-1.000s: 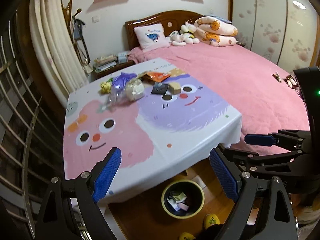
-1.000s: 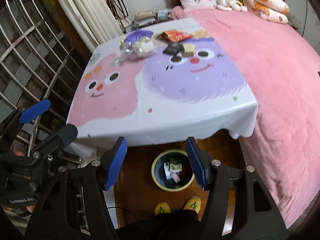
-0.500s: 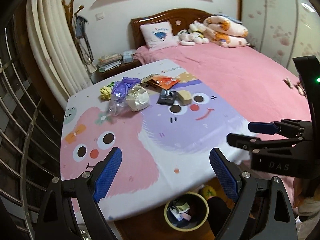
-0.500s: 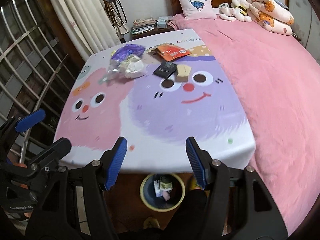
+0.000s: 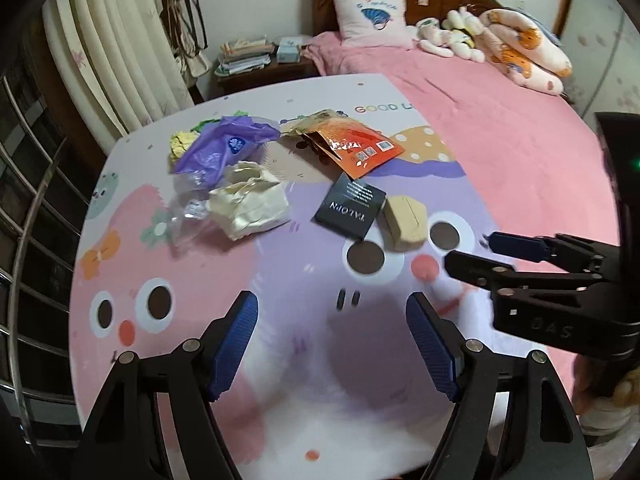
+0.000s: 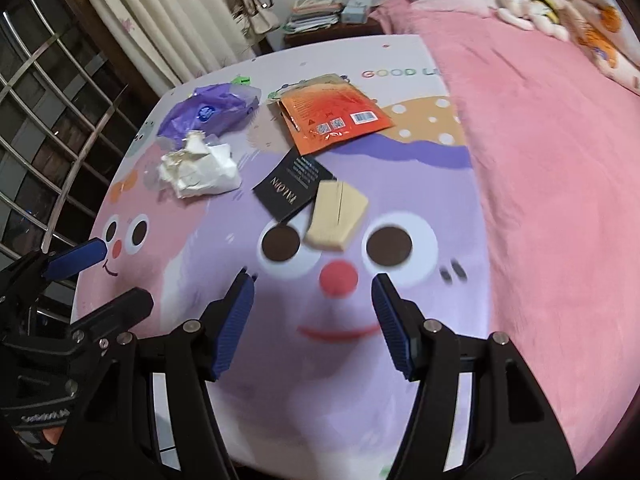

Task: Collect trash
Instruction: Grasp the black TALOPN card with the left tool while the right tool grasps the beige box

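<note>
1. Nearest to me, the left gripper (image 5: 332,344) hangs over the near part of the table (image 5: 280,420), tilted down at the cloth. Its jaws have just been closing a little but stand spread, with nothing between them. I take it as a reach, not a grab.

2. The right gripper (image 6: 312,320) is beside it, aimed at the purple cartoon face on the cloth. Its jaws are spread and empty too. To my eye both tools are low and pointed forward because the rubbish lies further in.

3. Just beyond the right gripper lies the tan block (image 6: 336,216), a small folded carton by the look of it, resting near the face's eyes. It is the closest piece of trash and likely the first pick.

4. The black packet (image 6: 294,186) touches the tan block on its far-left side, flat on the cloth.

5. Left of the tan block and well apart sits the crumpled white paper (image 6: 200,170), with the purple plastic bag (image 6: 212,110) just behind it.

6. Beyond the tan block is the orange wrapper (image 6: 332,114), torn open and lying flat.

7. Right of the tan block, the pink bed (image 6: 560,140) runs alongside the table.
</note>
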The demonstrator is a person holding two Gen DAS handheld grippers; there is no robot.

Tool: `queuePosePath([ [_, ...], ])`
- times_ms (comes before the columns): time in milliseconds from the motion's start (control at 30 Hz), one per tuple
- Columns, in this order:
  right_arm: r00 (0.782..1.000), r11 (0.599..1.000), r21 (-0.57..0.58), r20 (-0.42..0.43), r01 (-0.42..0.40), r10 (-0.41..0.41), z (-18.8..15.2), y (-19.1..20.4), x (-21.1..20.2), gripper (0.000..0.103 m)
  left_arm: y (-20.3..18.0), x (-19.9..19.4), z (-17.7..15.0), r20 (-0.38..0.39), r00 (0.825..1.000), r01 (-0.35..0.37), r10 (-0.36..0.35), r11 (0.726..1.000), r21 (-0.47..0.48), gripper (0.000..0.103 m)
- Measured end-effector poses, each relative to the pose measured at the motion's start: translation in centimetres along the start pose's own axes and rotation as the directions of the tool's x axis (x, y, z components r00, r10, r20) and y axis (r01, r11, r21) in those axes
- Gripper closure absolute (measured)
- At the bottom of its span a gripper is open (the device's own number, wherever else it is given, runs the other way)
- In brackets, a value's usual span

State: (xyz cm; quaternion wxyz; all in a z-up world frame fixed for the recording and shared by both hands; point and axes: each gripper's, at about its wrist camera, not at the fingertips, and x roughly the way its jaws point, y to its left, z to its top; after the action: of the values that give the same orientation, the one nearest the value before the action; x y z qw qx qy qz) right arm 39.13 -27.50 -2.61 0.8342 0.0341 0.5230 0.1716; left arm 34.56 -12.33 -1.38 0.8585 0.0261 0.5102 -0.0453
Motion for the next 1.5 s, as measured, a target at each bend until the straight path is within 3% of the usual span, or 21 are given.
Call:
queuePosePath([
  [233, 0.999, 0.983, -0.179, 0.012, -0.043, 0.045, 1.7, 0.3, 4.6, 0.045, 0.3, 3.4, 2.3, -0.046, 0.998, -0.04, 0.038, 0.998, -0.051, 0.024],
  [367, 0.999, 0.941, -0.336, 0.024, -0.034, 0.045, 1.4, 0.6, 6.1, 0.04, 0.4, 4.3, 2.6, -0.055, 0.998, -0.041, 0.037, 0.997, -0.065, 0.024],
  [533, 0.999, 0.894, -0.447, 0.026, -0.029, 0.046, 1.1, 0.1, 7.7, 0.039, 0.3, 6.2, 2.8, -0.068, 0.997, -0.037, 0.032, 0.997, -0.072, 0.024],
  [933, 0.995, 0.848, -0.523, 0.002, -0.088, 0.104, 3.2, -0.6, 10.9, 0.036, 0.5, 10.8, 4.2, -0.111, 0.994, -0.024, 0.013, 0.995, -0.102, 0.024],
  [1000, 0.995, 0.839, -0.538, 0.007, -0.077, 0.096, 3.4, -0.5, 11.2, 0.043, 0.5, 11.4, 4.5, -0.115, 0.993, -0.018, 0.006, 0.994, -0.106, 0.024],
  [1067, 0.996, 0.833, -0.548, 0.013, -0.069, 0.091, 3.6, -0.5, 11.2, 0.043, 0.4, 11.9, 4.9, -0.119, 0.993, -0.012, -0.001, 0.994, -0.111, 0.024],
  [1300, 0.999, 0.888, -0.461, 0.042, -0.011, 0.034, 4.4, -2.7, 10.8, 0.043, -0.5, 14.1, 6.7, -0.13, 0.991, 0.012, -0.023, 0.996, -0.091, 0.024],
  [1500, 0.998, 0.93, -0.367, 0.043, -0.02, 0.038, 5.0, -5.1, 10.1, 0.043, -1.4, 17.3, 8.5, -0.159, 0.987, 0.007, -0.014, 0.999, -0.044, 0.024],
])
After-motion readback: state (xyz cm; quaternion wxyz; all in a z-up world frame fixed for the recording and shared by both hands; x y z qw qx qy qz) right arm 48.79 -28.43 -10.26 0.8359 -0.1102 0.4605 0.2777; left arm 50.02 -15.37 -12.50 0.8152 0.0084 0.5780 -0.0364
